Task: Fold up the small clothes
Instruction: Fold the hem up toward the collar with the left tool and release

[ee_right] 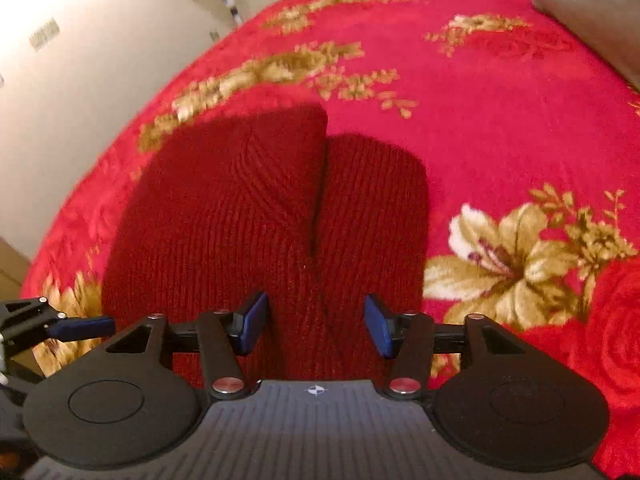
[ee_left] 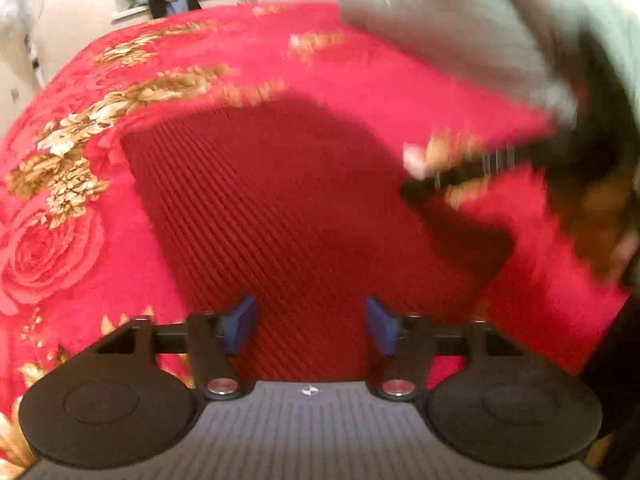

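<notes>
A red flowered bed blanket (ee_right: 500,120) spreads beyond both pairs of fingers. On it lies a dark red knit garment (ee_right: 256,216), folded, reaching under and ahead of the right gripper (ee_right: 316,326) and the left gripper (ee_left: 310,326). Both sets of fingers stand apart, gripping nothing.

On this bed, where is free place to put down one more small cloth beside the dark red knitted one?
In the right wrist view, the floral blanket lies bare right of the dark red knit garment, out toward the grey pillow, and beyond the garment's far edge. The near left is crowded: the left gripper sits at the garment's corner.
</notes>
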The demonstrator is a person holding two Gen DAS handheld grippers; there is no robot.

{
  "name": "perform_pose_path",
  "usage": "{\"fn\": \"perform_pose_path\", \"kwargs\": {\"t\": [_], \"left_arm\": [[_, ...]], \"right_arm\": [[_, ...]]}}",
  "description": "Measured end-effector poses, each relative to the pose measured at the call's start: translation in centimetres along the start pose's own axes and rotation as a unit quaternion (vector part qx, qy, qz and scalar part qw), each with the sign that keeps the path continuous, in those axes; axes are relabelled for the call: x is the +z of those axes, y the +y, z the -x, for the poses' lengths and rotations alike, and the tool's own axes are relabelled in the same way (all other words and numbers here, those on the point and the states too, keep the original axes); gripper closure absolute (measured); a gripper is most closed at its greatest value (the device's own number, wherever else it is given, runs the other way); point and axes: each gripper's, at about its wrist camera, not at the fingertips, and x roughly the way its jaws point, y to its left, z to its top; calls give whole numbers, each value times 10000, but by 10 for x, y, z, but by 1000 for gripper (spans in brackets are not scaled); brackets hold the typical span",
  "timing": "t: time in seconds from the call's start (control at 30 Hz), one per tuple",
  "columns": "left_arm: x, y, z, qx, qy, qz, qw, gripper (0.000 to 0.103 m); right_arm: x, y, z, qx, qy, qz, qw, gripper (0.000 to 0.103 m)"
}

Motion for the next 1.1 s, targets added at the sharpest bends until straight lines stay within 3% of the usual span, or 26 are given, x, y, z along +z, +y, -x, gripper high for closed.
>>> {"fn": "perform_pose_path", "kwargs": {"t": [0.03, 0.1, 0.17, 0.23, 0.33, 0.5, 0.6, 0.73, 0.77, 0.87, 0.9, 1.0, 1.1], "left_arm": [[8, 11, 7, 1, -173, 166, 9997, 15], [21, 43, 13, 15, -427, 626, 9971, 12], [33, 71, 3, -147, -376, 1180, 9922, 11], [38, 106, -19, -448, -161, 1742, 9836, 11], [32, 143, -51, -1134, 157, 2460, 9625, 11], [14, 170, -109, -1740, 479, 3437, 9216, 7], [27, 168, -130, -1790, 500, 3219, 9283, 5], [35, 168, -142, -1654, 430, 3221, 9312, 6], [37, 166, -143, -1577, 395, 3141, 9354, 11], [42, 155, -126, -1387, 180, 2762, 9509, 31], [46, 153, -119, -1362, 88, 2645, 9547, 33], [56, 144, -93, -1254, -253, 2260, 9657, 37], [71, 148, -70, -1191, -649, 2055, 9692, 38]], "right_arm": [[2, -4, 0, -10, -78, -103, 9999, 34], [5, -14, -1, -243, -246, -393, 9986, 18], [7, -24, -8, -275, -201, -654, 9973, 18], [6, -32, -16, -34, -76, -968, 9953, 18], [3, -39, -25, 161, -14, -1254, 9920, 15], [-1, -50, -34, 453, 35, -1660, 9851, 11], [-5, -56, -39, 606, 42, -1825, 9813, 9], [-8, -55, -41, 653, -55, -1853, 9805, 11], [-9, -53, -39, 626, -123, -1825, 9811, 17], [-14, -41, -27, 636, -486, -1654, 9830, 50], [-14, -35, -23, 562, -617, -1543, 9845, 62], [-15, -23, -18, 552, -880, -1367, 9851, 74], [-11, -18, -23, 619, -1067, -1560, 9800, 82]]}}
